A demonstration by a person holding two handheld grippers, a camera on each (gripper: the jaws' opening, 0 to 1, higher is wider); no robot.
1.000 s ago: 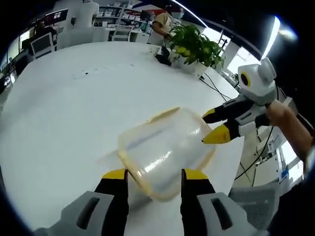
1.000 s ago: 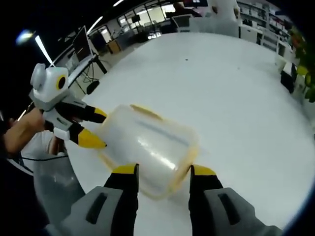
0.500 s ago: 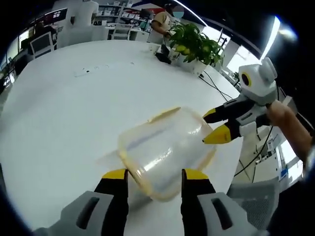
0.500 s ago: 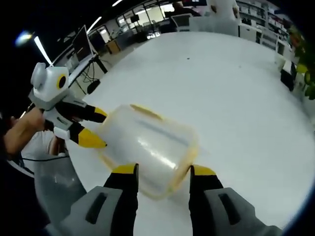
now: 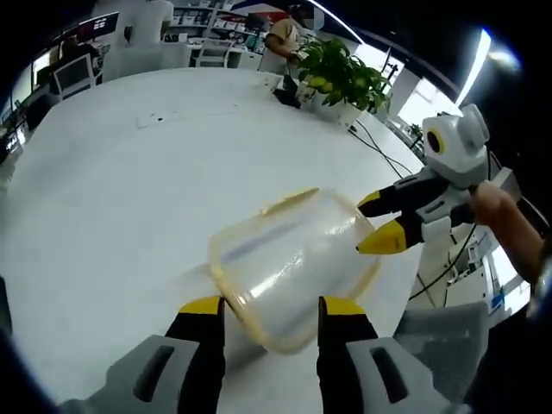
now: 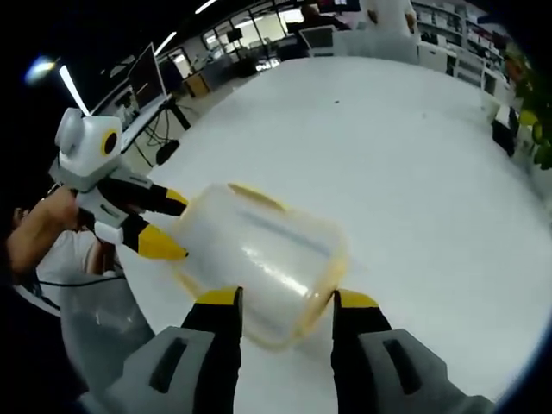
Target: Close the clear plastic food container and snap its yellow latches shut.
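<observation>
Left gripper view is showing the left gripper with its jaws spread wide, bracketing the near end of the container, which is lying on the white table and stretching toward 12 o'clock. At 3 o'clock the right gripper is flanking the container's far end, jaws parted. A potted plant is standing at 1 o'clock.

Right gripper view is showing the right gripper, also wide, straddling the container, with the left gripper reaching in at 9 o'clock and a monitor sitting at 11 o'clock.
</observation>
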